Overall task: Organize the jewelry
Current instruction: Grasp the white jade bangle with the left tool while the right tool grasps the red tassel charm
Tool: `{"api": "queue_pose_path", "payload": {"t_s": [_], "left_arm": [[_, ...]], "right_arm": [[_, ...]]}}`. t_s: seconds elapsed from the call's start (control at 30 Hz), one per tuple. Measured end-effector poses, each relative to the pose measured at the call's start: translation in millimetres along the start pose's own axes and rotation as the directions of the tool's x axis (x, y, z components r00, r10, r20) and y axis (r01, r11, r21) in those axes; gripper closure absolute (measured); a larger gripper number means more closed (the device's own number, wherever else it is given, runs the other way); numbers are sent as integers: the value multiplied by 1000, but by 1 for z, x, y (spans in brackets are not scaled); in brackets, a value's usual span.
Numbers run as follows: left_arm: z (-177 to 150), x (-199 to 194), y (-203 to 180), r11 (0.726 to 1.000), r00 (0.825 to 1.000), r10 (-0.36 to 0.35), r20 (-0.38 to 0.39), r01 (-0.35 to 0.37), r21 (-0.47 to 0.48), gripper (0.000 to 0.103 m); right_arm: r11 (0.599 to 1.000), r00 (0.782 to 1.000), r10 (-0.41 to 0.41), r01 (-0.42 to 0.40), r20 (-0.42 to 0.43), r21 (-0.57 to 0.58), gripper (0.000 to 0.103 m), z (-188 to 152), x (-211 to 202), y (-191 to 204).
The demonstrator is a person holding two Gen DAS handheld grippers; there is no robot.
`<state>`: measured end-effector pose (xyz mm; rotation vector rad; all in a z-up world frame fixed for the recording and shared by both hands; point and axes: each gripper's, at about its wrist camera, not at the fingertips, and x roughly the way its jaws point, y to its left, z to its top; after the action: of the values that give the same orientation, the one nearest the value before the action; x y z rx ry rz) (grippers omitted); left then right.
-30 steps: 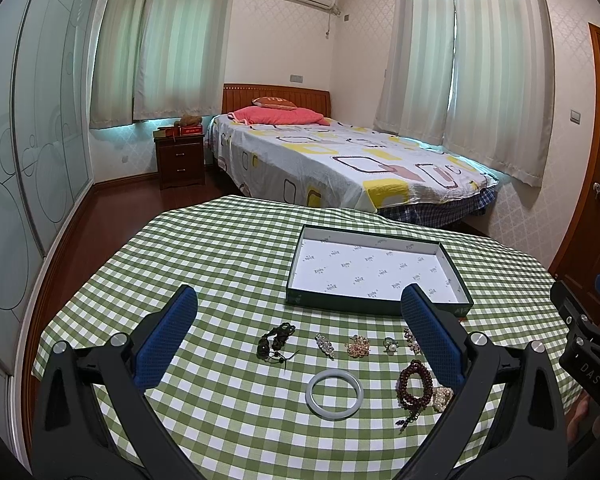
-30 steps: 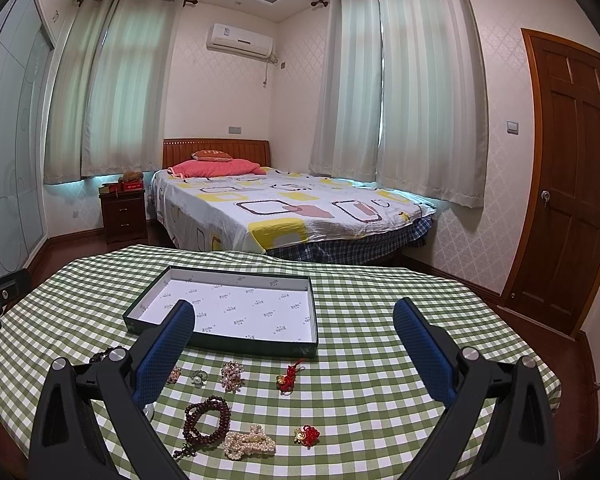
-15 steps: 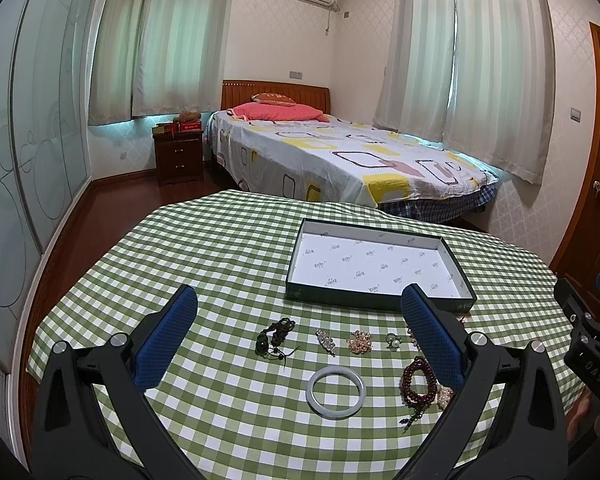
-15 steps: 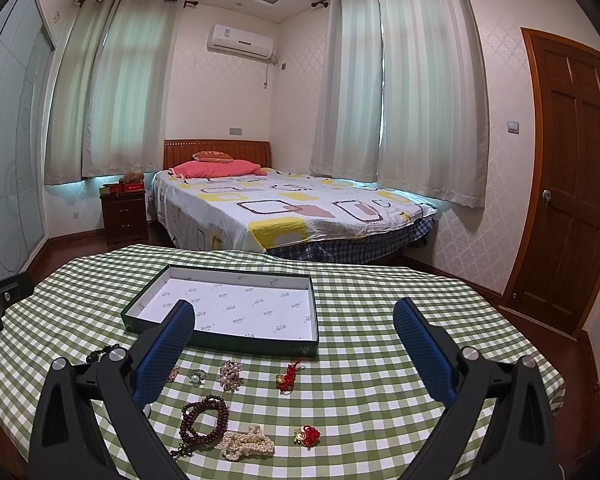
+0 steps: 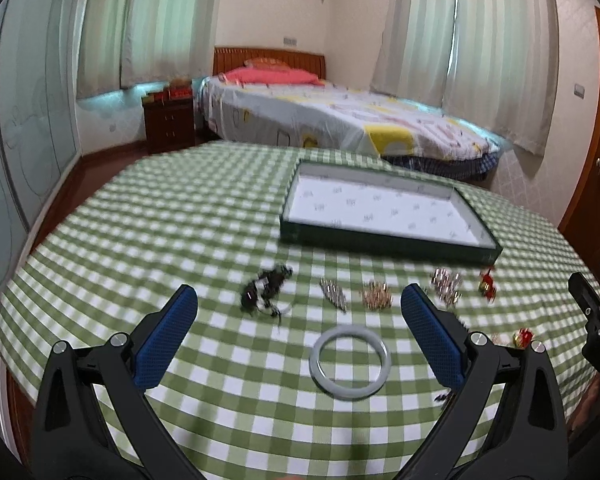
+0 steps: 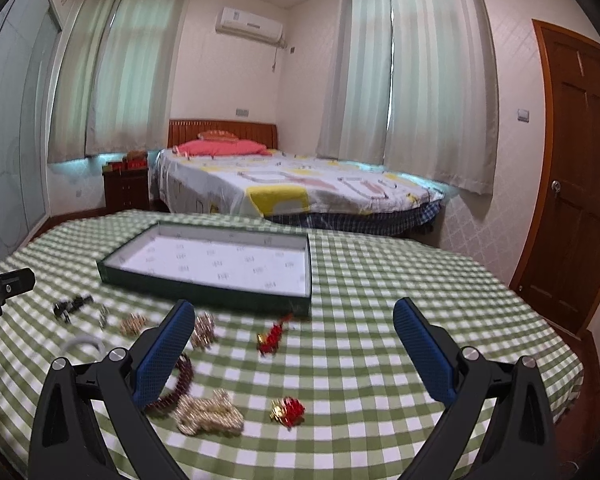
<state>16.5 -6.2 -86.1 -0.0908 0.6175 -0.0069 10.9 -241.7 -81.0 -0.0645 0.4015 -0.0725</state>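
One shallow dark-green tray [image 5: 384, 242] with a white printed lining lies on the bench [image 5: 160, 240], which wears a green-and-white checked cloth. The tray's long axis runs left to right across the left wrist view, its far right corner angled slightly away; nothing lies in it.

On the near side of the tray, ten loose pieces can be counted across the two views. Nearest the tray's front wall runs a row: one dark tangled cord piece [image 5: 266, 290], one slim silver piece [image 5: 333, 294] lying slantwise, two gold-coloured clusters [image 5: 376, 295] and [image 5: 445, 282], and one red knotted charm [image 6: 274, 334] just beside the tray's front right corner. Further from the tray lie one pale bangle [image 5: 350, 362] flat on the cloth, one dark red bead bracelet [image 6: 180, 384] partly hidden behind a finger, one cream bead bundle [image 6: 210, 414], and one small red-and-gold charm [image 6: 287, 410]. Motion blur hides finer detail.

The left gripper [image 5: 298, 334] has its blue-padded fingers [image 5: 166, 334] spread wide, holding and touching nothing; the bangle sits between them in view, on the cloth below. The right gripper [image 6: 294, 346] likewise has fingers [image 6: 422, 346] wide apart and empty, above the pieces on the tray's near side.
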Motion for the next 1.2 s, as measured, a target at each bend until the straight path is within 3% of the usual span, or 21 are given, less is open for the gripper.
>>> {"api": "queue_pose_path", "payload": {"t_s": [0.57, 0.87, 0.93, 0.97, 1.03, 1.2], "left_arm": [[-30, 70, -22, 1000, 981, -12, -195, 17, 22, 4], [-36, 84, -27, 999, 977, -9, -212, 16, 34, 4], [-36, 84, -28, 999, 978, -4, -209, 13, 41, 4], [-37, 85, -28, 999, 978, -1, -208, 10, 44, 4], [-37, 84, -28, 999, 979, 0, -204, 9, 45, 4], [-37, 84, -29, 999, 979, 3, -204, 7, 46, 4]], "right_arm": [[997, 981, 49, -37, -189, 67, 7, -52, 46, -19], [993, 968, 95, -76, -230, 89, 9, -61, 58, -18], [993, 966, 104, -88, -236, 80, 17, -62, 59, -16], [993, 965, 107, -91, -240, 76, 33, -62, 60, -15], [992, 957, 119, -102, -264, 76, 49, -64, 63, -14], [989, 950, 140, -118, -280, 94, 56, -67, 64, -16]]}}
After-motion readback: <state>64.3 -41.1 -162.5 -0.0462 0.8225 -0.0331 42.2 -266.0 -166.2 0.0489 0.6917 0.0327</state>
